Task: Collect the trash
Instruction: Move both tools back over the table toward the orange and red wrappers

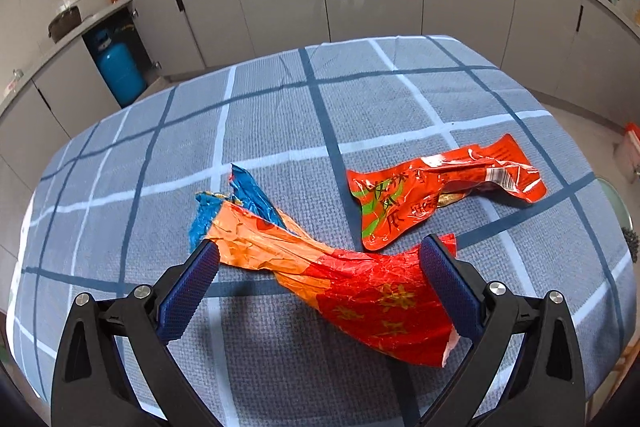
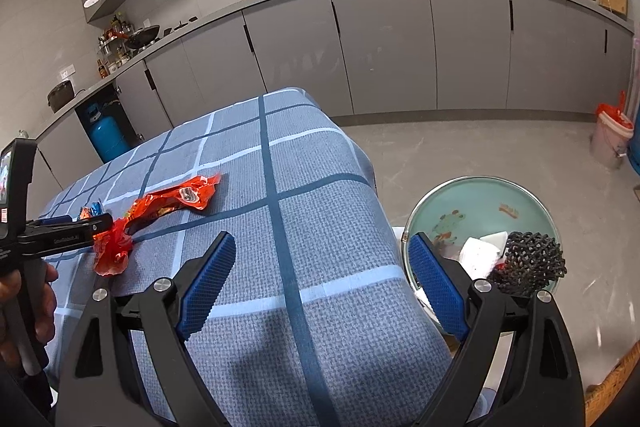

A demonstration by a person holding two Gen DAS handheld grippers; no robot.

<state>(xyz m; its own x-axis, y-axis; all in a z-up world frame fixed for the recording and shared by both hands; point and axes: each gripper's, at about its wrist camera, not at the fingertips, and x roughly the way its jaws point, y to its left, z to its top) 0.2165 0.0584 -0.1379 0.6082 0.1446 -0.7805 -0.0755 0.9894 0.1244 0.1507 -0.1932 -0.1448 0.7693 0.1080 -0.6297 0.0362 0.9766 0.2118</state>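
1. Table surface: a woven, waffle-textured tablecloth (image 1: pixel 280 115), grey-blue with dark blue and white grid lines, drapes over the table edge.
2. Orange-and-red wrapper (image 1: pixel 340 275): crinkled foil film, long and twisted, with a blue metallic end. It lies on the cloth between the fingers of the left gripper (image 1: pixel 320 259).
3. Left gripper: black frame, blue ribbed pads, jaws spread wide. The wrapper passes between them; whether the right-hand pad touches the film cannot be told. It is not clamped.
4. Red snack packet (image 1: pixel 440 187): glossy, creased plastic with green stripes and a barcode, flat on the cloth just beyond the first wrapper, apart from it.
5. Right gripper (image 2: pixel 320 267): same build, jaws released and empty, over bare cloth near the table's edge.
6. Teal basin (image 2: pixel 480 203): round, smooth, on the floor beside the table, holding white crumpled paper (image 2: pixel 480 255) and a black net-like foam sleeve (image 2: pixel 532 263).
7. A hand (image 2: pixel 24 311) grips the left tool's handle.
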